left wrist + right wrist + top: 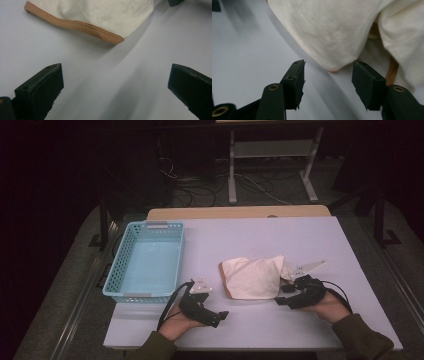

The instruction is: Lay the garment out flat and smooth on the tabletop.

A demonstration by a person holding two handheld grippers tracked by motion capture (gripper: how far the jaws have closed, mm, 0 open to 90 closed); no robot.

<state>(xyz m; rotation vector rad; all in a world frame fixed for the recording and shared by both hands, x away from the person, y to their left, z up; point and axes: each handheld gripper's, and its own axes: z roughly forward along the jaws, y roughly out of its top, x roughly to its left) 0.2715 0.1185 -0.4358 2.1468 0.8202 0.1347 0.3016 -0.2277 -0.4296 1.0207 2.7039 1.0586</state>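
White table (300,240): cream cloth (255,277), right gripper (283,295) fingers apart beside it.

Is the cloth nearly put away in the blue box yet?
Not yet. The light blue plastic basket holds nothing. The crumpled cream cloth with a tan hem lies on the white table. The right gripper is open at its edge; the left gripper waits open. Grabbing and moving remain.

1 cloth (254,276), 1 basket (145,261), 2 tongs, 1 table (310,237).

No legible txt anywhere
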